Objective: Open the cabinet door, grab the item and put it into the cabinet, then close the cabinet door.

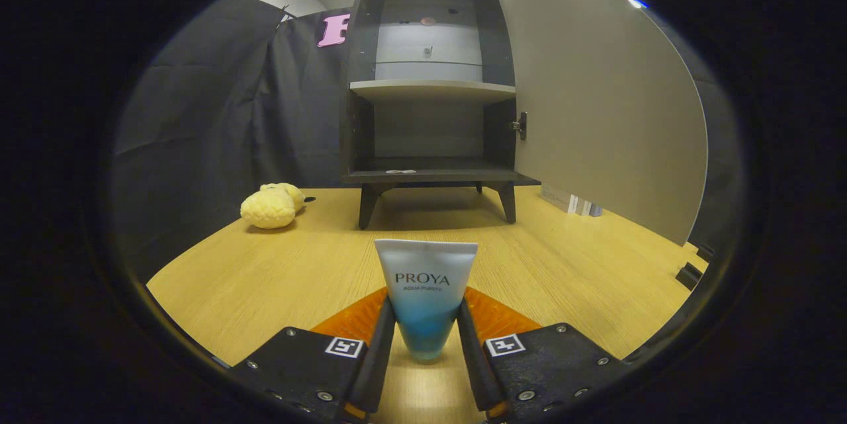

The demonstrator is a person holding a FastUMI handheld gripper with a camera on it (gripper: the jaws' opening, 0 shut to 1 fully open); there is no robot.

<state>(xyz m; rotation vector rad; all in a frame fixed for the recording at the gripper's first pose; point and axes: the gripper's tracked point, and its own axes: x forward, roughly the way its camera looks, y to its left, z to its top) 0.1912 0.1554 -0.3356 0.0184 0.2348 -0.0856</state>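
So the door (pixel 595 93) is already swung wide open off to the right beyond the fingers, which means step one looks done. The gripper (pixel 425 338) has the tube (pixel 425 292) standing cap-down between its fingers, and both fingers look pressed against the tube's lower sides, so the grab looks made or close to it. The tube's bottom seems to sit at table level; hard to say if it's lifted at all. Left to do, by the look of it: carry it to the cabinet (pixel 430 80) straight ahead, park it on the shelf (pixel 433 90) or the bottom floor, then shut the door.

Surface is a light wood-grain table (pixel 265 278), pretty bare. A yellow sponge-like lump (pixel 270 206) sits ahead to the left, near the cabinet's legs. Some small boxes (pixel 572 202) are tucked under the door. Black cloth hangs behind, with pale wall above.
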